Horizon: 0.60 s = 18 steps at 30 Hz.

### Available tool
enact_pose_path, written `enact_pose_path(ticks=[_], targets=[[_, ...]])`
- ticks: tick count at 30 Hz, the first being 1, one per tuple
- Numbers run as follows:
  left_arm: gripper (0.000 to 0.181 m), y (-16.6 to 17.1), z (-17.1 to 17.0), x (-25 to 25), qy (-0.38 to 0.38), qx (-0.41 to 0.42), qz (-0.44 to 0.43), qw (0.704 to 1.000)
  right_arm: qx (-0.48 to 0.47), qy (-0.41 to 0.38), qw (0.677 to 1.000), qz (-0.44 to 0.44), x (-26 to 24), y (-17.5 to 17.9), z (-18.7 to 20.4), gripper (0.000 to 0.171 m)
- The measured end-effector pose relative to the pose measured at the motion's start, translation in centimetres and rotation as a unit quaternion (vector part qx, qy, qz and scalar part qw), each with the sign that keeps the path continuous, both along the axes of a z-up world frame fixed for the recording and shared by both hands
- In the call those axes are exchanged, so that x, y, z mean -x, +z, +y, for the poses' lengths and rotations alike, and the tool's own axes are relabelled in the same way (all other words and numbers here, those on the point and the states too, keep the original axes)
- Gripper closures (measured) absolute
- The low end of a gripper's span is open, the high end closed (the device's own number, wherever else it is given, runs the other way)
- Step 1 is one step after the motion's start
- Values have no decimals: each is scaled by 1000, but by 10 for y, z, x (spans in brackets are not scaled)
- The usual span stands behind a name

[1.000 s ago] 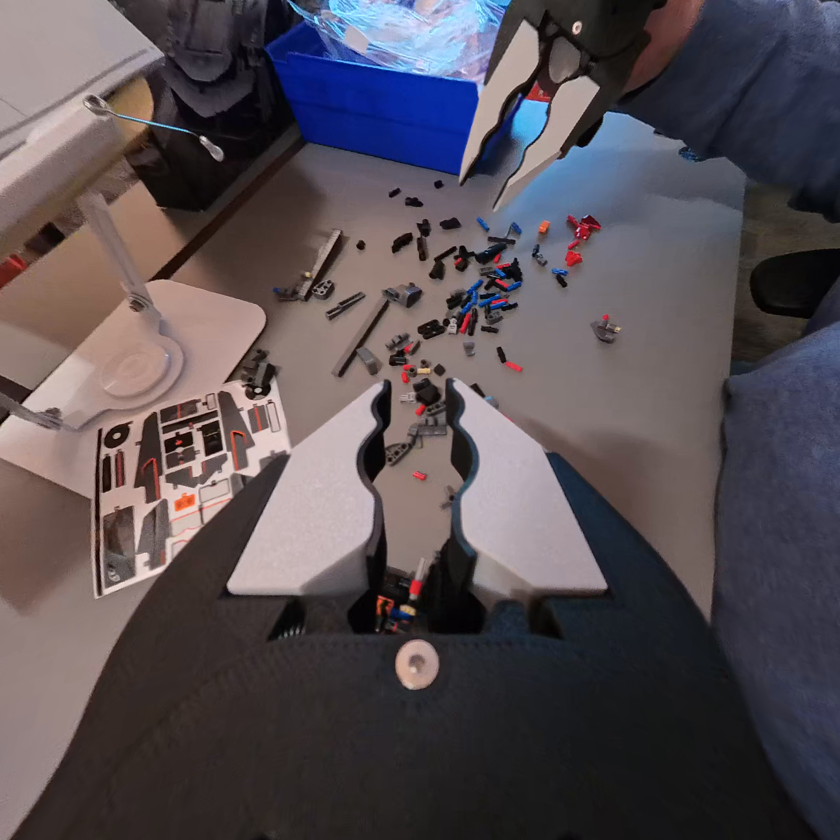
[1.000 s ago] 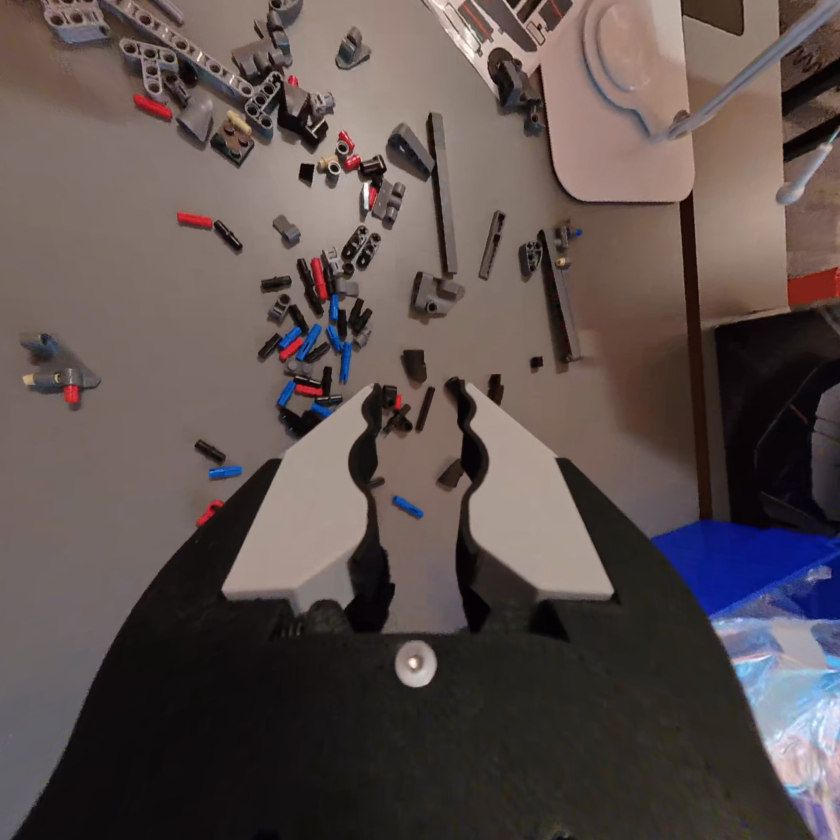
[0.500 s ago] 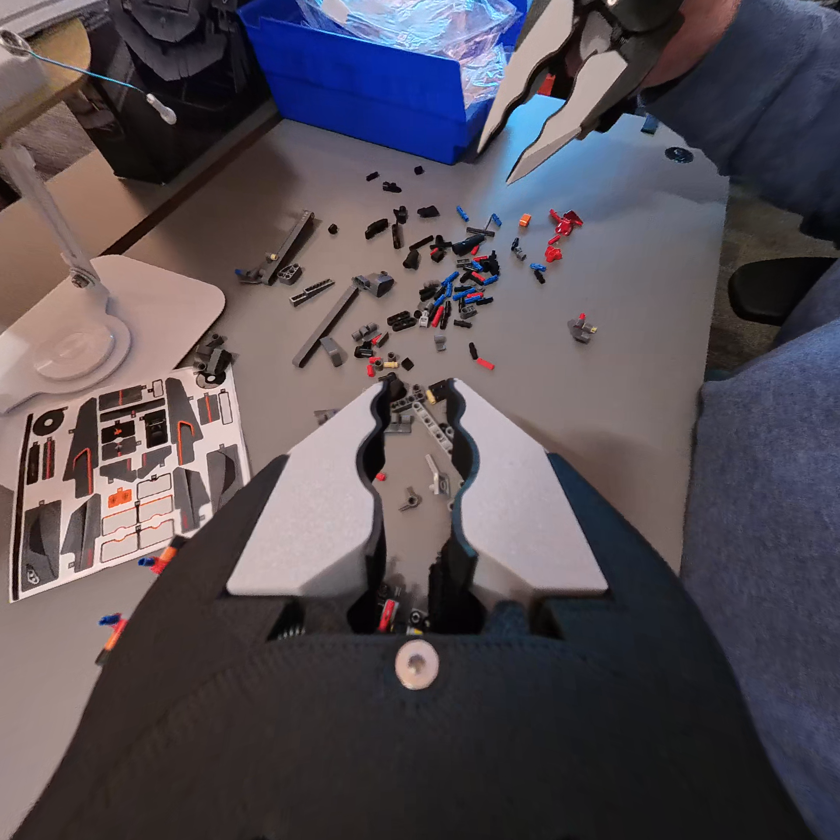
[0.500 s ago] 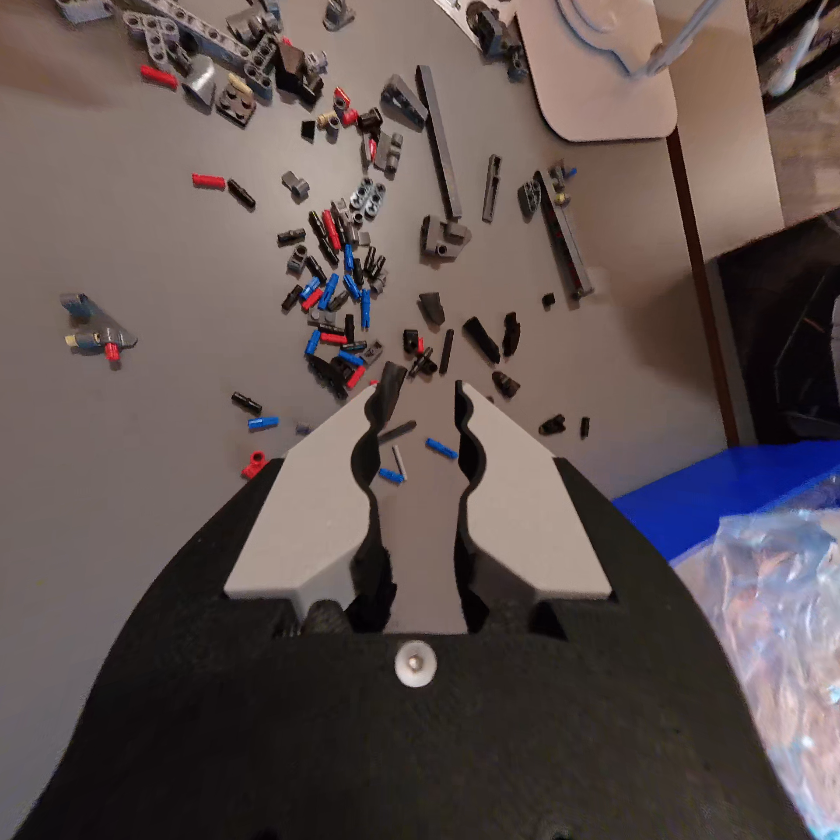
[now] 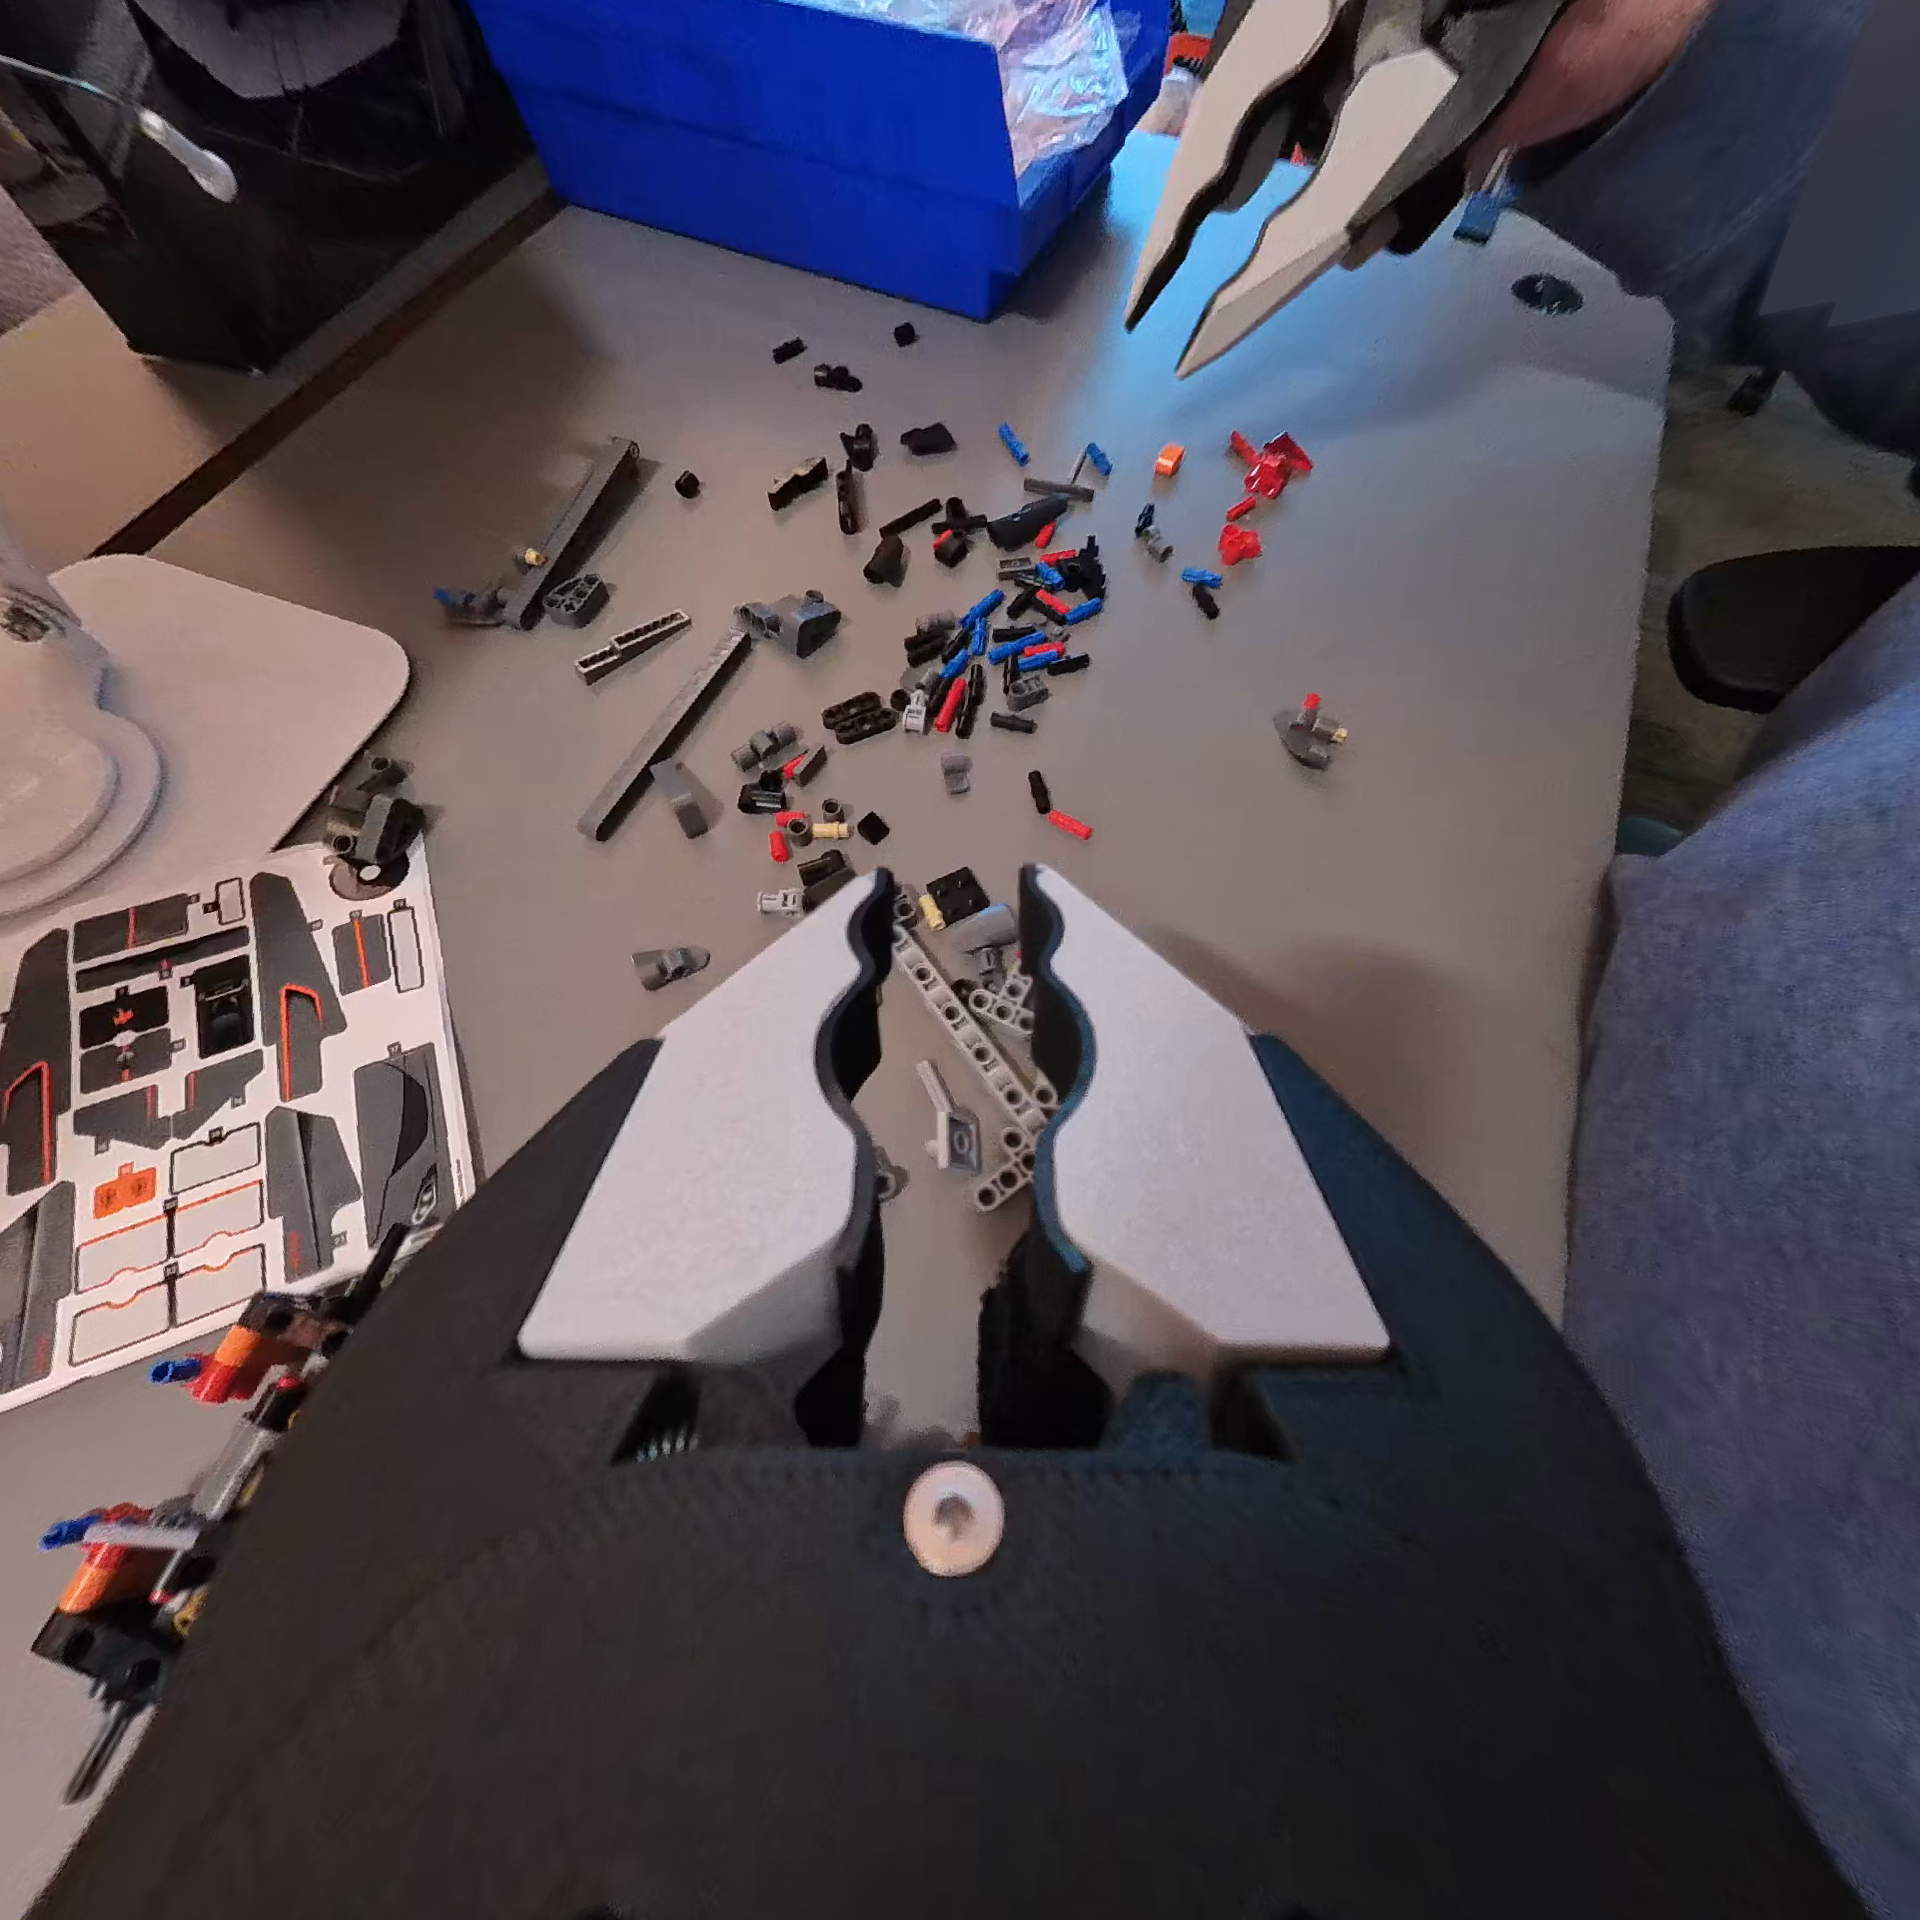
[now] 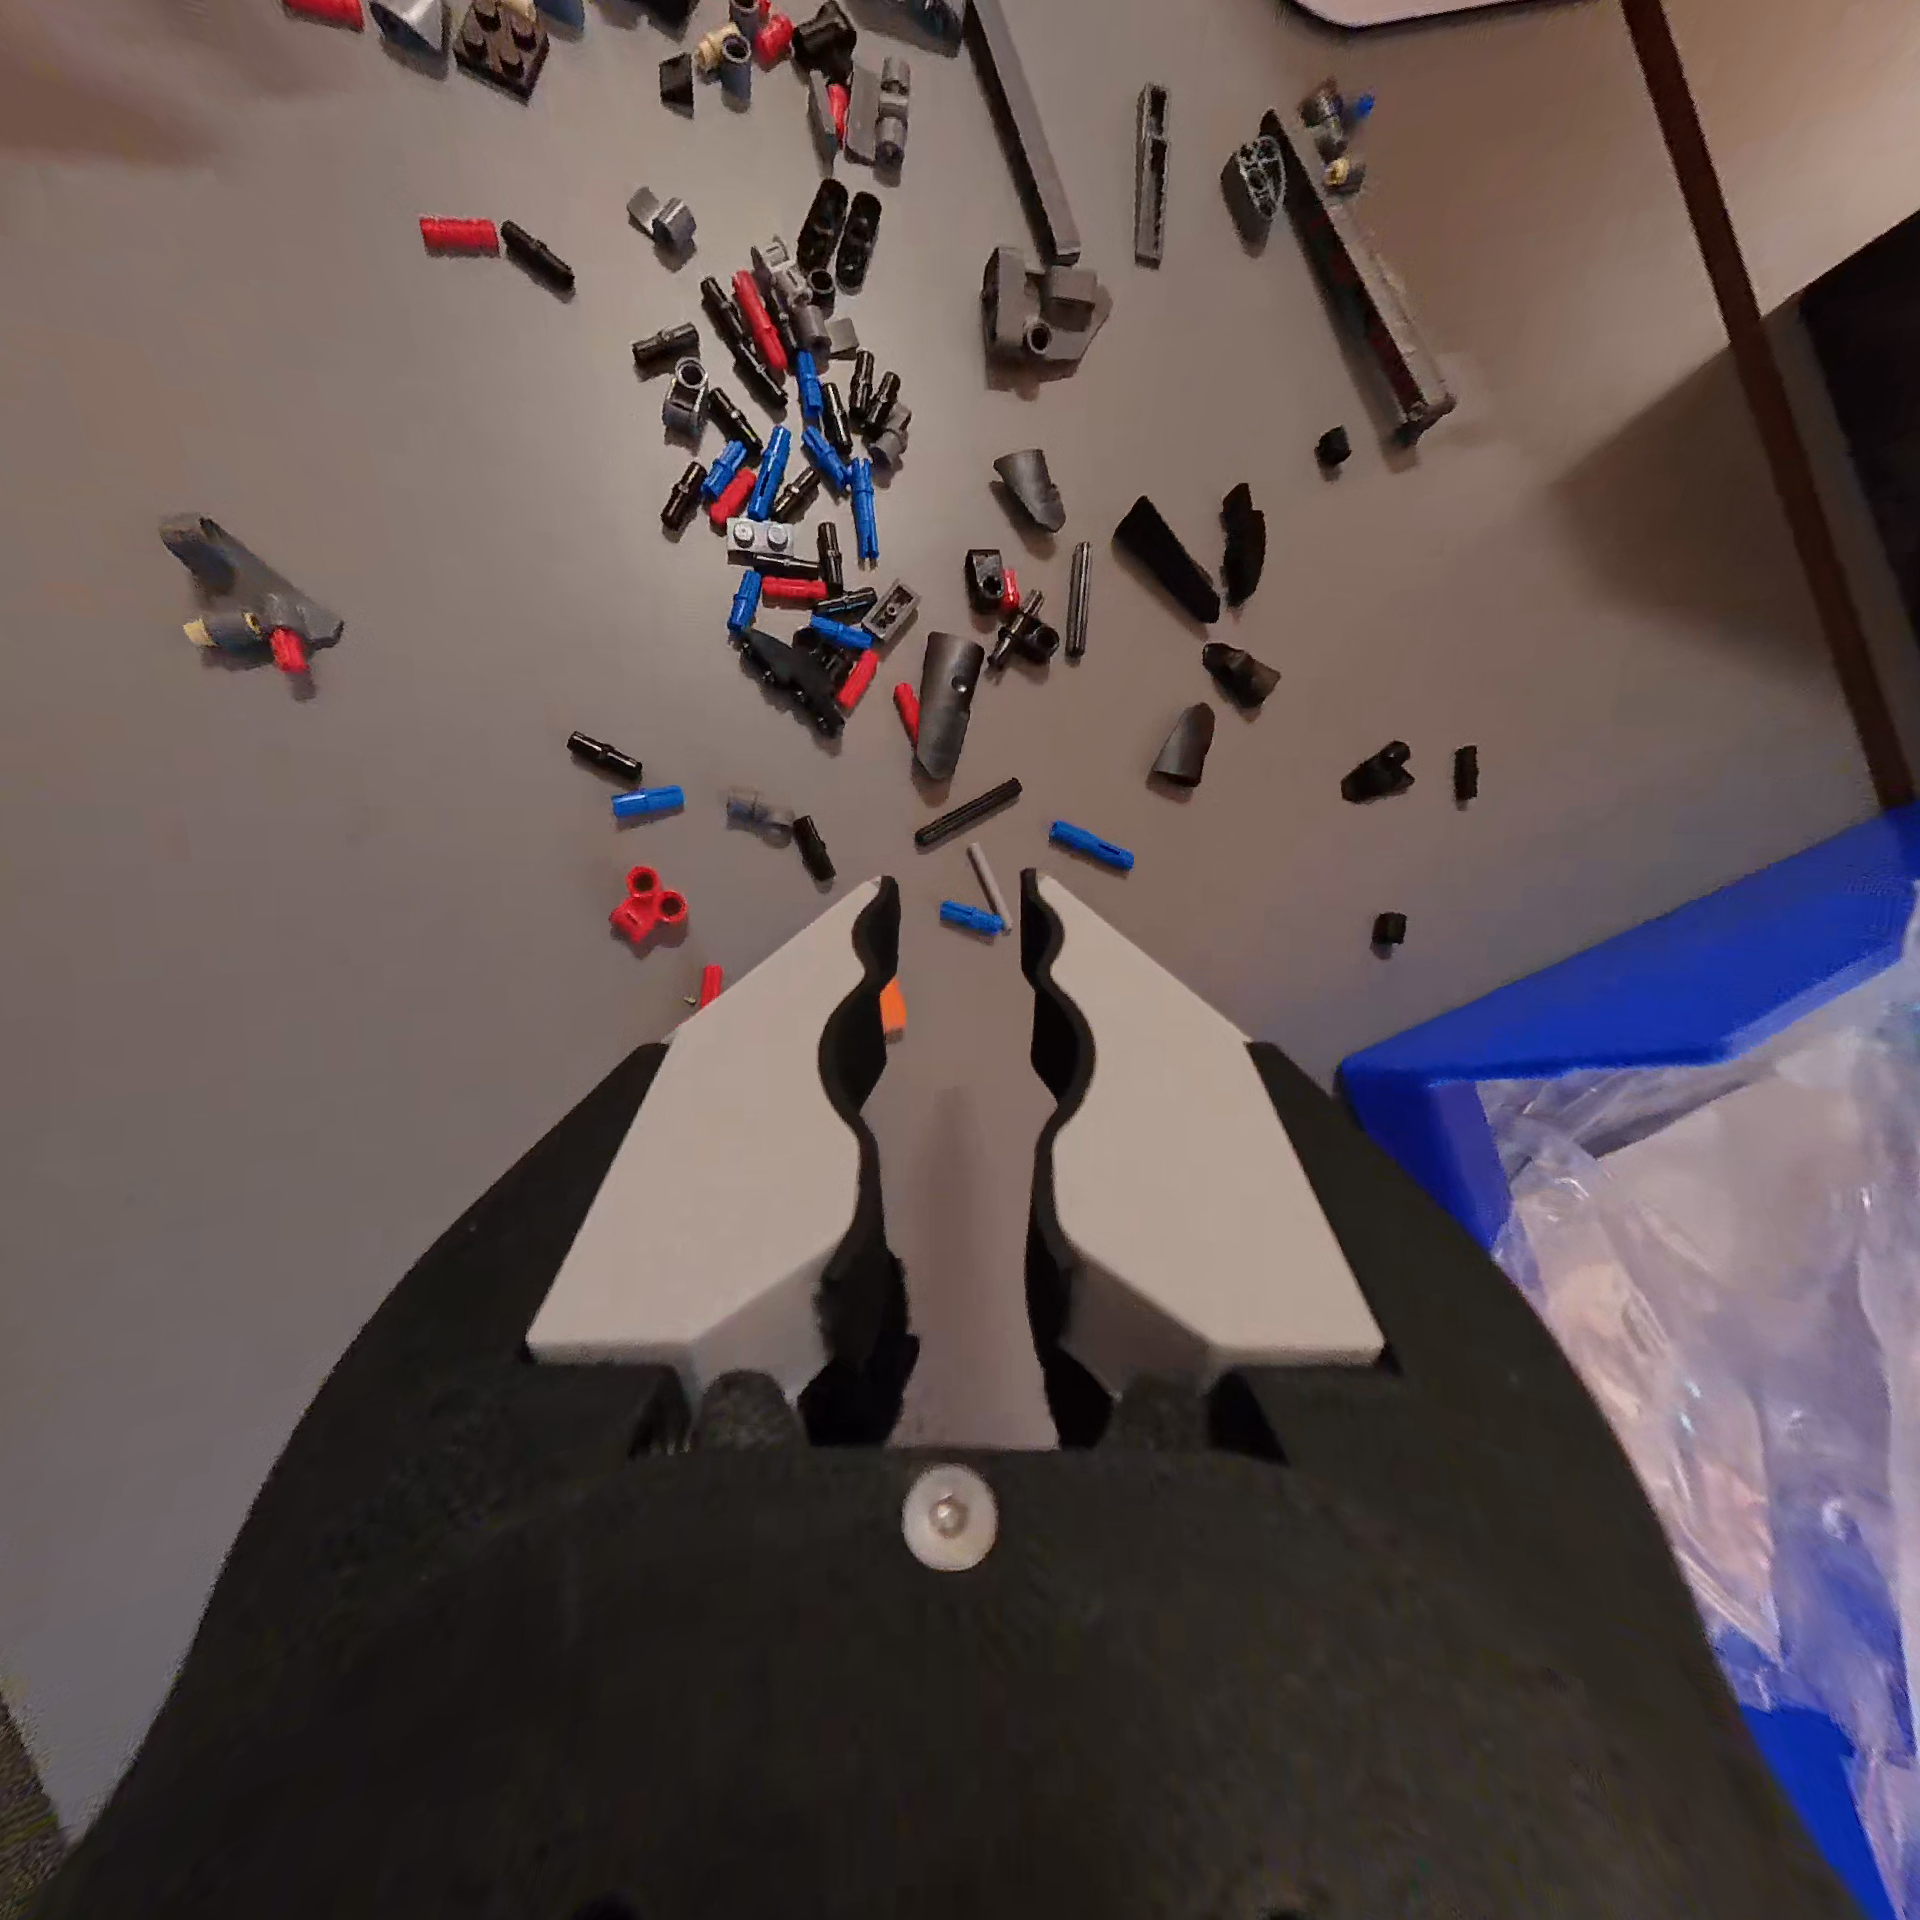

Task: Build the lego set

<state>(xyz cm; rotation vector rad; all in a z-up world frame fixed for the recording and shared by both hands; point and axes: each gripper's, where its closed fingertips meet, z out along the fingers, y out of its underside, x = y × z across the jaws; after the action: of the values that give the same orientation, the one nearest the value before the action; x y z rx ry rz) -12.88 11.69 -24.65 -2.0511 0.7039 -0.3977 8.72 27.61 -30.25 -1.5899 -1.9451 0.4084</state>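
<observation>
Risk first: loose lego pieces (image 5: 966, 665) are tiny and packed together mid-tabletop (image 5: 1434, 582), so a pinch from here could drag in a neighbour or flick a pin off toward the tabletop's right edge. Both of my grippers are up in the air, well apart from the surface, so a fast drop could scatter the pile.

My left gripper (image 5: 956, 904) has its fingers parted with a clear gap, holding nothing. Seen between them, on the tabletop below near the front edge, lies a light grey holed beam (image 5: 971, 1023) with a small grey tile piece (image 5: 956, 1138) just beside it. A part-built red, orange and black assembly (image 5: 135, 1538) sits at the front left corner, mostly hidden behind my gripper body, touching or overlapping the sticker sheet (image 5: 223, 1101), hard to say which.

My right gripper (image 6: 951, 883) is also parted and empty; the left view shows it hovering over the far right part of the tabletop, near the blue bin (image 5: 821, 156) at the far edge. Past its fingertips lie a blue pin (image 6: 971, 916) and a thin grey axle (image 6: 987, 883), touching each other; an orange bit (image 6: 894, 1008) shows by the inner side of one finger, probably lying on the tabletop underneath. A small grey sub-assembly (image 6: 249, 608) sits alone, apart from the pile.

Build looks early; most pieces unattached.
</observation>
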Motion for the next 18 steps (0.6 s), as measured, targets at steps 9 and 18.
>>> enact_pose_path(ticks=[9, 18], targets=[[159, -11, 0, 17, 23, 11, 23, 999, -3, 23, 1000, -8, 22, -9, 3, 149], [159, -14, -3, 29, 39, 19, 23, 999, 5, 42, 999, 9, 50, -7, 8, 150]])
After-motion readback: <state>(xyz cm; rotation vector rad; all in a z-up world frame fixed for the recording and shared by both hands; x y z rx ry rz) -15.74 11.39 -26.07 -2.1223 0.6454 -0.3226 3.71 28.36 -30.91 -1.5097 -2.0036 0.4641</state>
